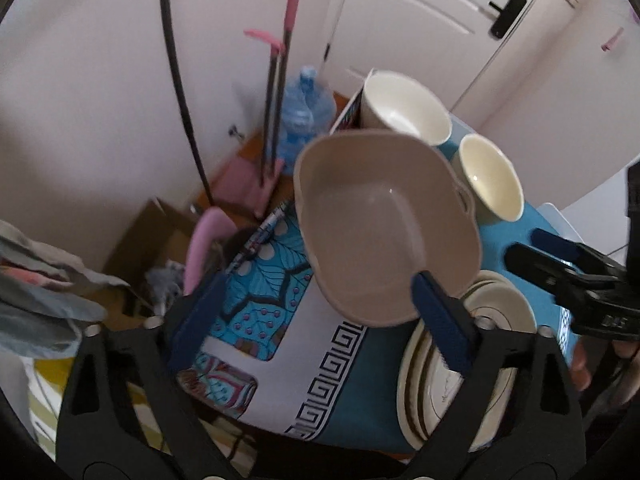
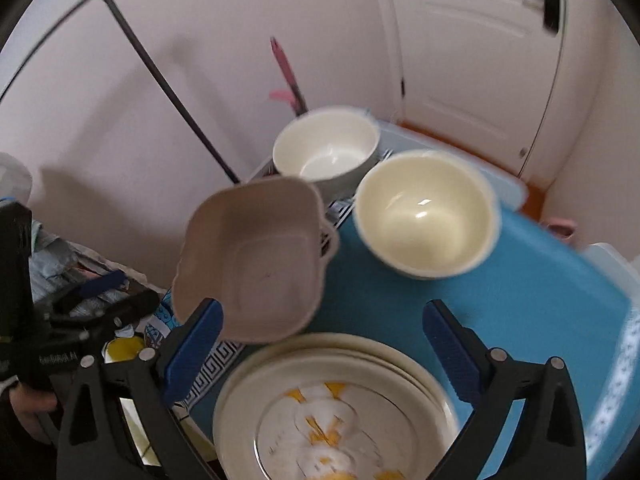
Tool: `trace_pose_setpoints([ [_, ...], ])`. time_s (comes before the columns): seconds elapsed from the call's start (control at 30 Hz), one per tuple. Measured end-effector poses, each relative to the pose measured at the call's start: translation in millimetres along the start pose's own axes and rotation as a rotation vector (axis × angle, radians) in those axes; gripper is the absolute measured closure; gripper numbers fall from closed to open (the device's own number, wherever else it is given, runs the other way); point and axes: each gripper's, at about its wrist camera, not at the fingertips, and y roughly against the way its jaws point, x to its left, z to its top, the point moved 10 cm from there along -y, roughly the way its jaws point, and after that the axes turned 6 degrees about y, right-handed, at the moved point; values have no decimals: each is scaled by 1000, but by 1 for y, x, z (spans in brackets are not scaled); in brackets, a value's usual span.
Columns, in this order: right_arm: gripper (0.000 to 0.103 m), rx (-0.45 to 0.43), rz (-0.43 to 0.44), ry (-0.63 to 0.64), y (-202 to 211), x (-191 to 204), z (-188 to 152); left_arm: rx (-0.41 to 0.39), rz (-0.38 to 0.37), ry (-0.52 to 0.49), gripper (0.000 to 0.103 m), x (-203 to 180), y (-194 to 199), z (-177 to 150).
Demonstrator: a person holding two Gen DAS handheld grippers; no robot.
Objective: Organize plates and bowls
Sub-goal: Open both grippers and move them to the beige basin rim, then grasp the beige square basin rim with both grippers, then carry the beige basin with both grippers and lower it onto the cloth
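A beige square bowl with small handles point(image 1: 376, 224) is tilted up off the table; it also shows in the right wrist view point(image 2: 256, 260). My left gripper point(image 1: 320, 320) is open, its right finger point(image 1: 440, 320) against the bowl's near rim. My right gripper point(image 2: 324, 344) is open over a stack of cream plates point(image 2: 340, 408), its left finger point(image 2: 192, 348) at the bowl's rim. The plate stack also shows in the left wrist view point(image 1: 472, 360). Two cream round bowls stand behind, a near one point(image 2: 424, 216) point(image 1: 488, 176) and a far one point(image 2: 324, 148) point(image 1: 404, 108).
The table carries a blue patterned cloth point(image 1: 280, 320) point(image 2: 520, 288). The left view shows a cardboard box point(image 1: 152, 248), a water bottle point(image 1: 304, 112), pink-handled mops point(image 1: 280, 100) and a white door point(image 1: 440, 20). A clear plastic bin point(image 2: 616, 264) stands at the right.
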Motion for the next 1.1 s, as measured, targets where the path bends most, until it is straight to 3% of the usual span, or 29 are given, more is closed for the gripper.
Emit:
trace_pose_setpoints([
  [0.07, 6, 39, 23, -16, -23, 1, 0, 28, -10, 5, 26, 3, -16, 0],
  [0.2, 36, 99, 51, -5, -56, 7, -2, 69, -19, -9, 42, 1, -46, 3],
  [0.37, 57, 114, 54, -3, -75, 9, 1, 97, -17, -28, 63, 3, -67, 8],
  [0.43, 73, 116, 51, 3, -78, 12, 0, 104, -19, -36, 86, 4, -72, 9],
  [0.5, 85, 120, 53, 12, -79, 16, -1, 113, -24, -47, 92, 2, -75, 8],
  [0.83, 86, 83, 8, 25, -69, 25, 1, 42, 34, -175, 92, -10, -50, 17],
  [1.1, 86, -31, -16, -31, 8, 13, -4, -35, 7, -298, 92, -55, 8, 19],
])
